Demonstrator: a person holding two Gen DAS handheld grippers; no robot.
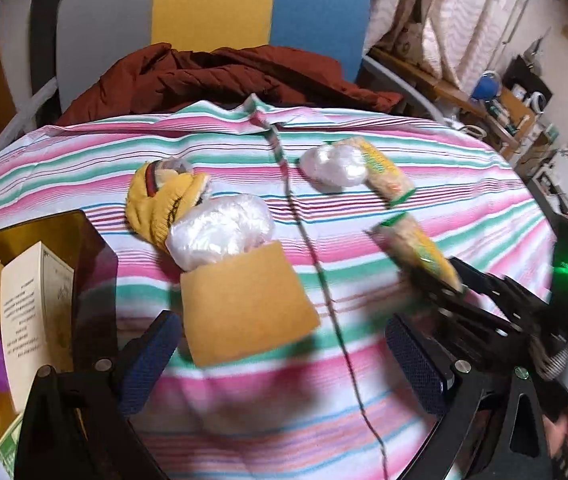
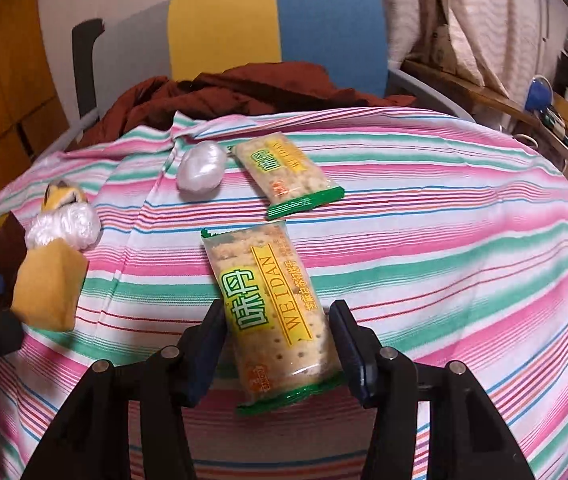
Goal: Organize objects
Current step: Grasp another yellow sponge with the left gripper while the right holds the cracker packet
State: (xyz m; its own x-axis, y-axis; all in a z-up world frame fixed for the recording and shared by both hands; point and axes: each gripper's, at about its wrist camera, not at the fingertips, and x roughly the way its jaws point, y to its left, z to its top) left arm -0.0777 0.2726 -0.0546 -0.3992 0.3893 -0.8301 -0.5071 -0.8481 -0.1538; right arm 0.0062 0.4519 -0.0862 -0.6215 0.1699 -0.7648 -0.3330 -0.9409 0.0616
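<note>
Now right gripper (image 2: 278, 344) straddles near cracker packet (image 2: 272, 312) at frame centre-bottom; fingers (image 2: 208, 344) pinch packet's long sides, grip apparently just made. Left gripper (image 1: 280, 364) at lower frame, fingers apart, nothing between, yellow sponge (image 1: 244, 304) just ahead. Second cracker packet (image 2: 287, 172) lies upper centre on striped counter (image 2: 463, 240). Advice: squeeze gently, crackers brittle; lift straight, keep packet level, steer clear of left gripper toward brown box (image 1: 88, 248) at left edge.

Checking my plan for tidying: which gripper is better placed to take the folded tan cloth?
Left. The left gripper is open right in front of the tan cloth, while the right gripper is already closed around a cracker packet.
</note>
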